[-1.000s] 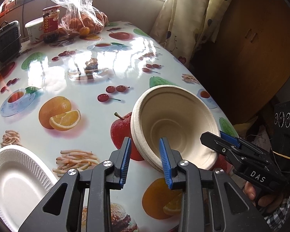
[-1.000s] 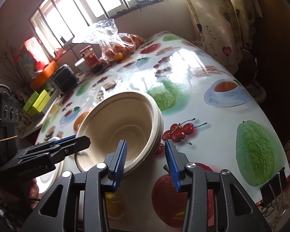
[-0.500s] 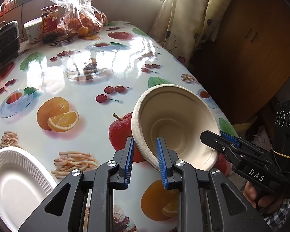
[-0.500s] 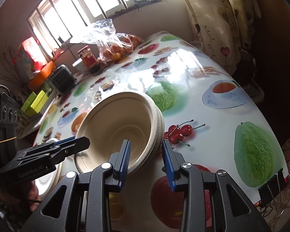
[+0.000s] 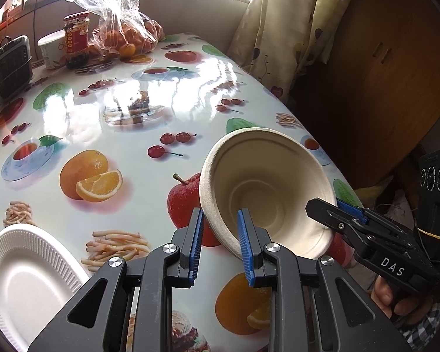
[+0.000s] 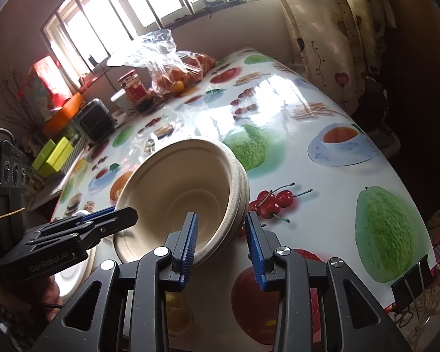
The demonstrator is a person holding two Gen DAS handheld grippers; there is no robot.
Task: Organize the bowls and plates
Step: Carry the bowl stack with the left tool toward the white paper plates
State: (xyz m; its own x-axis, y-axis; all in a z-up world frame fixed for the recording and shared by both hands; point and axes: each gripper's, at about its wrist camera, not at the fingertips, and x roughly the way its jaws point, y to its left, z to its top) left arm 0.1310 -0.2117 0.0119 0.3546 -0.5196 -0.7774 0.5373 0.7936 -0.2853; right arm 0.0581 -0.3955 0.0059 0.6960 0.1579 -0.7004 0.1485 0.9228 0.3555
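Observation:
A stack of beige paper bowls (image 5: 267, 187) is tilted on its side above the fruit-print table, its opening facing me. My left gripper (image 5: 220, 243) straddles the near left rim, jaws narrowed around it with a small gap. My right gripper (image 6: 220, 246) straddles the opposite rim of the stack (image 6: 187, 202), jaws wider apart. Each gripper shows in the other's view: the right gripper (image 5: 334, 208) and the left gripper (image 6: 123, 217). A white ribbed foam plate (image 5: 29, 281) lies at the table's near left.
A bag of oranges (image 5: 123, 38), a red jar (image 5: 76, 35), a white tub (image 5: 52, 48) and a small black heater (image 5: 10, 67) stand at the table's far end. A curtain (image 5: 267, 29) and a wooden cabinet (image 5: 390, 67) flank the right side.
The bowl stack has tilted further upright and lifted. My left jaws narrowed onto the rim. My right jaws narrowed, then widened again.

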